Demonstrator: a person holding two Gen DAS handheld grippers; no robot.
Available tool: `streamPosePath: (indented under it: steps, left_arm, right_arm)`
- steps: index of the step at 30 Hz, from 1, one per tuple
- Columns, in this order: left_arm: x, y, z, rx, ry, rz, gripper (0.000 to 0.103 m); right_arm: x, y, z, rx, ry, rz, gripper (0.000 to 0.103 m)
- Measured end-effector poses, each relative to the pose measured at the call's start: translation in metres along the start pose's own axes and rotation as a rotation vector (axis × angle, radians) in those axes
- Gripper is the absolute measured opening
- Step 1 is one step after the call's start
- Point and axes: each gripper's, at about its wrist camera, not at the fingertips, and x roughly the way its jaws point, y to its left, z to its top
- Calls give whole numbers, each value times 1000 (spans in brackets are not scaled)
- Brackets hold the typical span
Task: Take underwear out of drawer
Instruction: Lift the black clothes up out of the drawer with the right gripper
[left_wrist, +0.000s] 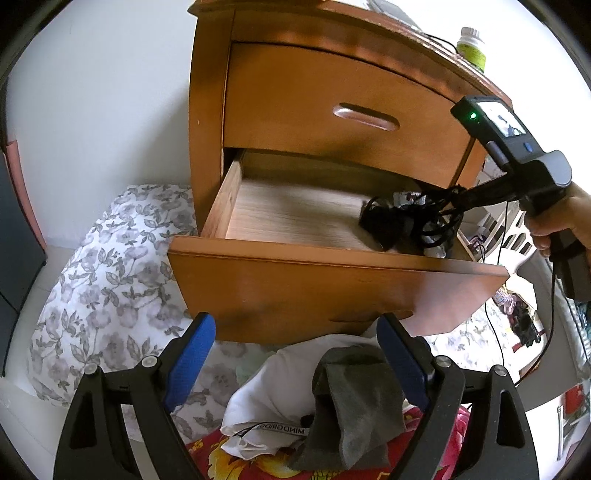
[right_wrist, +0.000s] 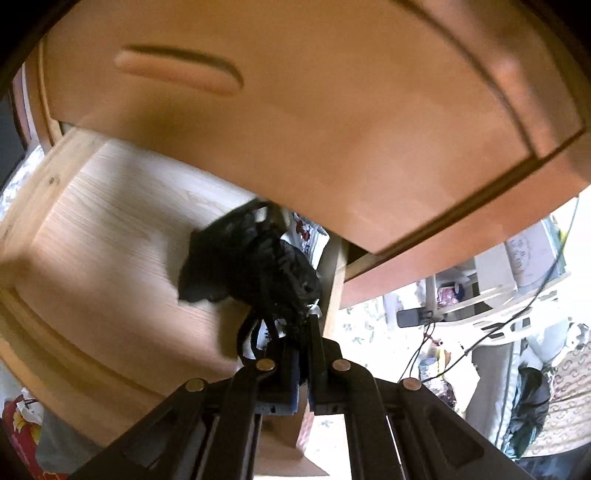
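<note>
Underwear in right gripper jaws under closed upper drawer; left gripper jaws apart.

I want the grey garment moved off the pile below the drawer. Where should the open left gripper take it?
Grip the raised folded ridge of the grey garment, coming down from above; it humps up between the left gripper fingers, over the white cloth.

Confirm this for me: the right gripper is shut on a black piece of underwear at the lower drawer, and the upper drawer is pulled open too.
One detail is wrong. The upper drawer is closed, flush with the cabinet, as the left wrist view shows; only the lower drawer is pulled out. The rest stands: the right gripper is shut on the black underwear at that drawer.
</note>
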Motion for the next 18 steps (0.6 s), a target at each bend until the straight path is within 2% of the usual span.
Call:
streamPosePath:
  steps: [8, 18]
  left_arm:
    - [-16, -6, -1, 9, -28, -1, 90]
    - [-41, -15, -2, 28, -66, -1, 90]
  right_arm:
    - [-59, -3, 6, 11, -93, -30, 3]
    - [-120, -18, -5, 31, -230, -23, 3]
